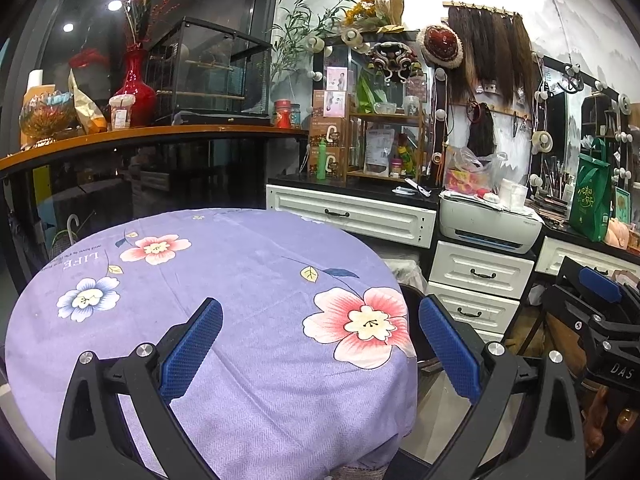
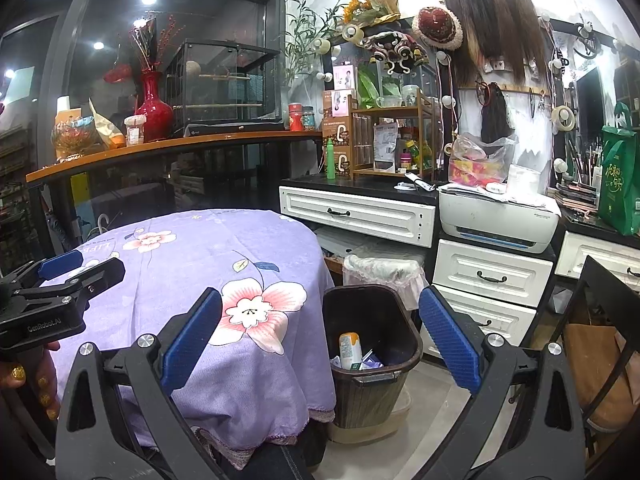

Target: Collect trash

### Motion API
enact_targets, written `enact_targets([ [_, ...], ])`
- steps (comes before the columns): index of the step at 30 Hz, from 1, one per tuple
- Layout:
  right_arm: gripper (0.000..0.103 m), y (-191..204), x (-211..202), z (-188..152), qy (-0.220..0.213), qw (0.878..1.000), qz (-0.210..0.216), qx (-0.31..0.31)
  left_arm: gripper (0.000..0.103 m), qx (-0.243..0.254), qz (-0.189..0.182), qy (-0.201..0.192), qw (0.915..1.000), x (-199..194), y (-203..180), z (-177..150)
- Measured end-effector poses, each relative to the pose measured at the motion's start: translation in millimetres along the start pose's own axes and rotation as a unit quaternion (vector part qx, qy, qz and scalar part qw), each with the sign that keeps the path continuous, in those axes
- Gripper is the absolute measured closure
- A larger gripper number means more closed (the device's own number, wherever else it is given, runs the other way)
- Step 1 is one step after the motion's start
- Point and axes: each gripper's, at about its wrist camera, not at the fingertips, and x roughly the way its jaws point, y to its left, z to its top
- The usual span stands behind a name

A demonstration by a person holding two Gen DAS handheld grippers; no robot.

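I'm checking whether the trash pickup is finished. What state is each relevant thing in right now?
left gripper: open, holding nothing, over the table
right gripper: open, holding nothing
table: covered by a purple floral cloth, no trash visible on it
trash bin: upright on the floor beside the table, uncovered, partly filled
bottle: inside the bin among other scraps

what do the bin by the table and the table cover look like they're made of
Bin: probably moulded plastic, dark brown and matte, with ribbed sides and a rolled rim. Table cover: woven cloth, lilac with printed flowers; it drapes in folds and has a stitched hem.
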Motion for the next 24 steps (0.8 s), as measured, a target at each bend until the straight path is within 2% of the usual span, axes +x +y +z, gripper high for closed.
enact_targets([
  [24,0.006,0.3,3.1,-3.3,0.003,1.000,0.002,-0.001,0.006,0.000,0.000,-0.001,1.0000,-2.7,-3.6,3.2],
])
